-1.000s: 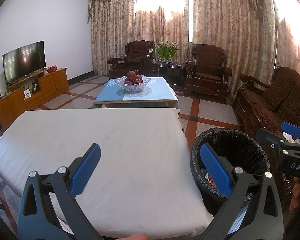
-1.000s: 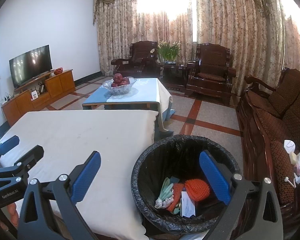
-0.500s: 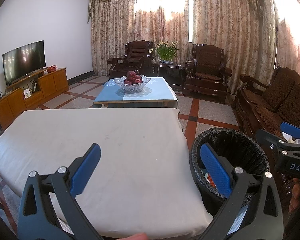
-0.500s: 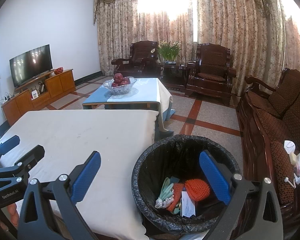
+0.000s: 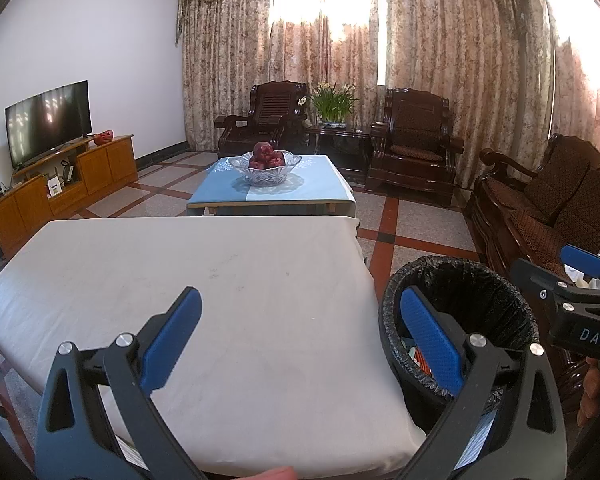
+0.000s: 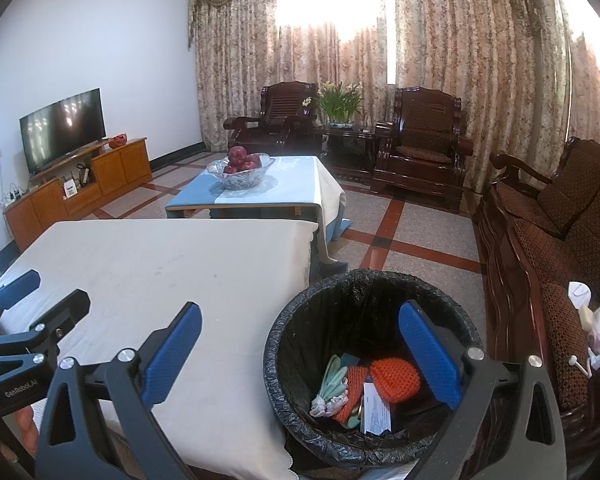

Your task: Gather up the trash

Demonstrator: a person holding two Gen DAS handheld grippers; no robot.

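2 grippers, left gripper (image 5: 300, 344) and right gripper (image 6: 300, 348), hold jaws spread, empty, beside the trash bin (image 6: 374, 280).

Ahead of your left gripper (image 5: 300, 340), the bench (image 5: 204, 296) is covered by a cream cloth with a few faint marks; nothing lies on it. Beyond its far edge stands a lower bench (image 5: 312, 192) under a blue and white cloth, carrying a glass bowl (image 5: 265, 168) of red apples (image 5: 263, 152). To the right of that gripper, the bin (image 6: 364, 304) with its black liner stands on the tiled floor (image 6: 428, 228), just beside the near bench's corner.
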